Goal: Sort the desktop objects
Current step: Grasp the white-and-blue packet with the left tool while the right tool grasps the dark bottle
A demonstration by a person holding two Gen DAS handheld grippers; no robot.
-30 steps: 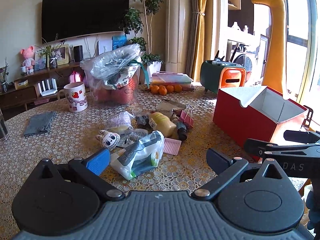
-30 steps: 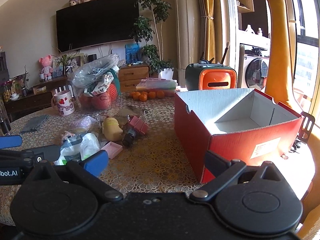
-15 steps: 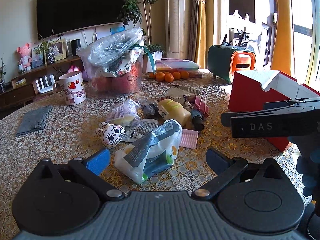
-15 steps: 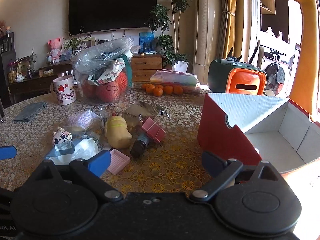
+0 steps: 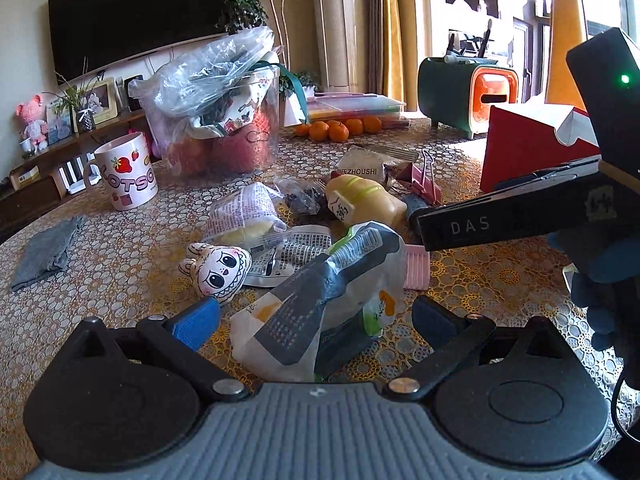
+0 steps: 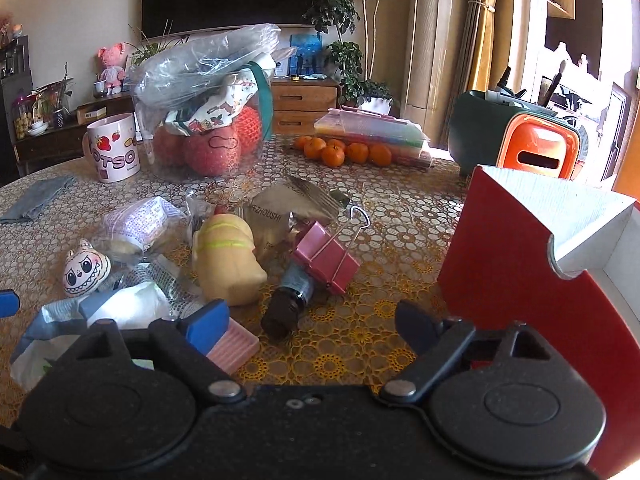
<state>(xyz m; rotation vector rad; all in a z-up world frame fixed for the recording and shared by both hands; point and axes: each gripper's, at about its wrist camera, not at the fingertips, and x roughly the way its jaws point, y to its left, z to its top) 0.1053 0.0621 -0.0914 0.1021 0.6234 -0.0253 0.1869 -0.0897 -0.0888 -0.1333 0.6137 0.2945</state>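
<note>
A pile of small objects lies on the patterned table. My left gripper (image 5: 314,318) is open, its fingers on either side of a white and grey snack pouch (image 5: 320,300). Beside it lie a cartoon-face toy (image 5: 218,270), a yellow squeeze toy (image 5: 362,204), a pink flat case (image 5: 416,268) and a pink binder clip (image 5: 420,180). My right gripper (image 6: 312,320) is open and empty, low over a small dark bottle (image 6: 290,304), with the binder clip (image 6: 326,260) and yellow toy (image 6: 226,260) just beyond. The open red box (image 6: 520,280) stands at the right.
A clear tub of bagged goods (image 6: 212,120), a strawberry mug (image 6: 114,148), several oranges (image 6: 344,152) and a green and orange container (image 6: 516,140) stand at the back. A grey cloth (image 5: 46,252) lies left. The right gripper's body (image 5: 540,216) crosses the left wrist view.
Both grippers have moved forward and lower toward the pile. The left one now straddles the snack pouch; the right one has swung left from the red box toward the bottle.
</note>
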